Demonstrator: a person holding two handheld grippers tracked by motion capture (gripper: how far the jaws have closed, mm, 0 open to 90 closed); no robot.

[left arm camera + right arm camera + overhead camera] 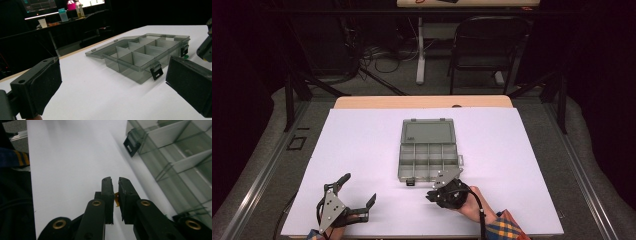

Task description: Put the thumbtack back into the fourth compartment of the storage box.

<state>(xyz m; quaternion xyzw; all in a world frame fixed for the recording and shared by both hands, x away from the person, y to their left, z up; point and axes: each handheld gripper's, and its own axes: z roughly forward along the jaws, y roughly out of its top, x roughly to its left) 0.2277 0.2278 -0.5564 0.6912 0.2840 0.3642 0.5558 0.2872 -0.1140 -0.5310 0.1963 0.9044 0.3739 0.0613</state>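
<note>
- The white table top (362, 150) is the biggest thing in front of me; my two forearms come in at its six o'clock edge.
- The grey see-through box (428, 150) lies flat near the middle, lid (428, 131) swung fully open toward twelve o'clock and resting on the table, the divided tray toward six. I see nothing in the compartments facing me. Two black latches (156, 71) hang on its front wall.
- My left gripper (357, 199) sits near the seven o'clock corner, well apart from the box, its jaws spread wide with only bare table between them.
- My right gripper (432, 196) is just beside the box's front wall, at about five o'clock from the box's centre. Its jaws are brought together, clamped on a small orange piece (116, 199).
- That orange piece peeks out of the narrow gap between the pads; I cannot tell what it is.
</note>
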